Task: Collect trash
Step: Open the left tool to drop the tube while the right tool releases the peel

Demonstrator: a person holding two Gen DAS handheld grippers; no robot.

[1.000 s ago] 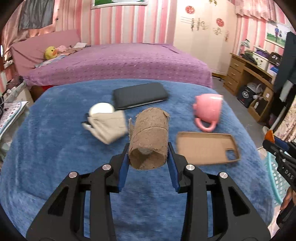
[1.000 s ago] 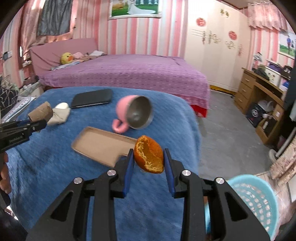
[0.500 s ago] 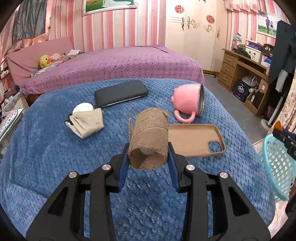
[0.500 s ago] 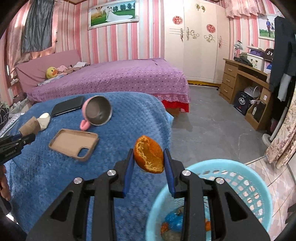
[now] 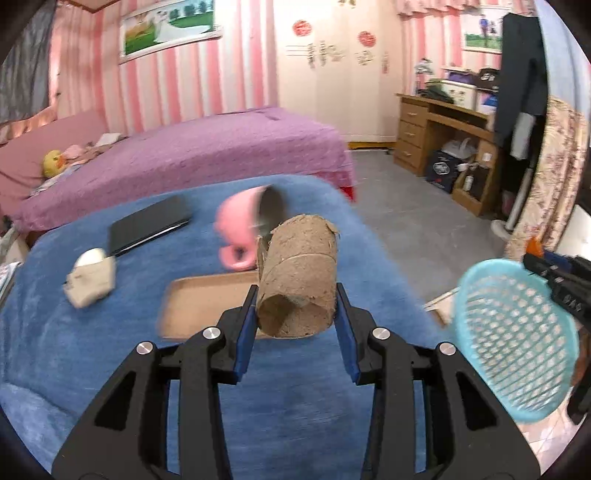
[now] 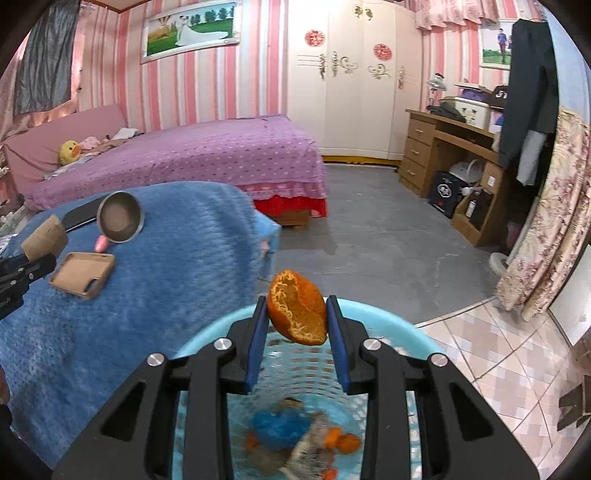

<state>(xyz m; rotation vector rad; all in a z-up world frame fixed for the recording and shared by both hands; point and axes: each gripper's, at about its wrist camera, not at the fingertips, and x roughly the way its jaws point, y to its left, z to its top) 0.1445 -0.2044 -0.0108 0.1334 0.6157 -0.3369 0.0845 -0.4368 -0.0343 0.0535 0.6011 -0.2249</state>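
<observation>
Home bedroom. Pink-and-white striped walls, a bed with a purple dotted cover and a yellow duck plush near the headboard. White wardrobe with red paper decorations, framed wedding photo on the wall. Wooden desk with drawers, cluttered top, dark clothes hanging beside a floral curtain. Grey floor, tiles near the doorway.

Pink-striped walls, purple-covered bed, white wardrobe, wooden desk, grey floor.
</observation>
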